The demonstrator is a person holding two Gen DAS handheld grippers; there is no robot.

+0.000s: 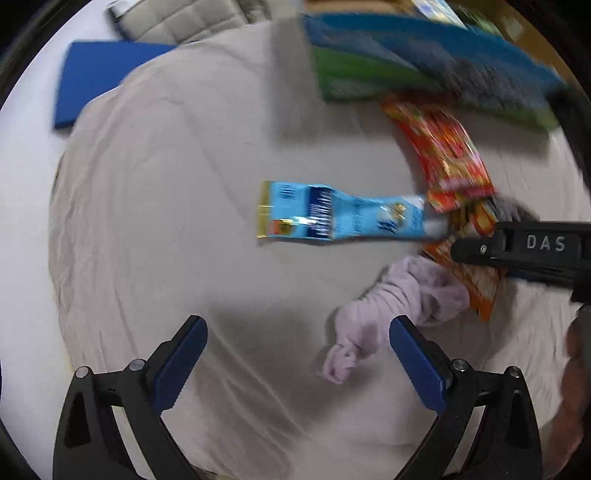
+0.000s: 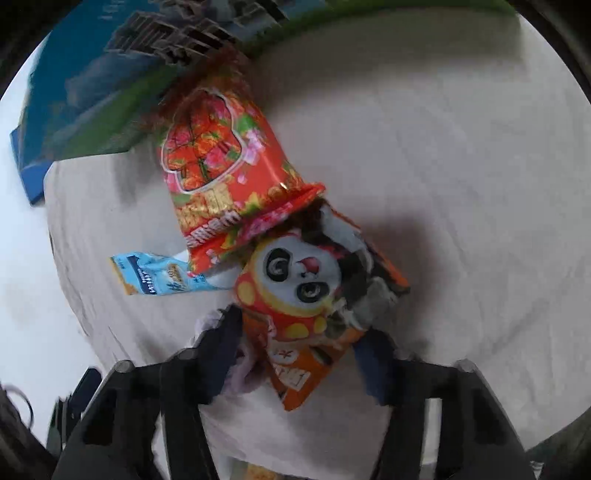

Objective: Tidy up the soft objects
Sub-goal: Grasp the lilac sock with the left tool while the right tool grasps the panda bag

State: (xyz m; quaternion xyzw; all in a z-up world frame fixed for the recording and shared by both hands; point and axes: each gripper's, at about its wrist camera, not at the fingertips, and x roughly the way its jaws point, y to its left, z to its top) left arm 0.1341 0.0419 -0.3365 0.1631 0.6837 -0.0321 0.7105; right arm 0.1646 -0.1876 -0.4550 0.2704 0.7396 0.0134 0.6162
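In the left wrist view my left gripper is open and empty above a beige cloth. A crumpled pale lilac cloth lies by its right finger. A light blue snack packet lies in the middle, a red-orange packet beyond it. My right gripper comes in from the right. In the right wrist view my right gripper is open around a panda plush lying on an orange packet. The red-orange packet and blue packet lie beyond it.
A blue and green printed box stands at the back right; it also shows in the right wrist view. A flat blue pad and a grey quilted cushion lie at the back left.
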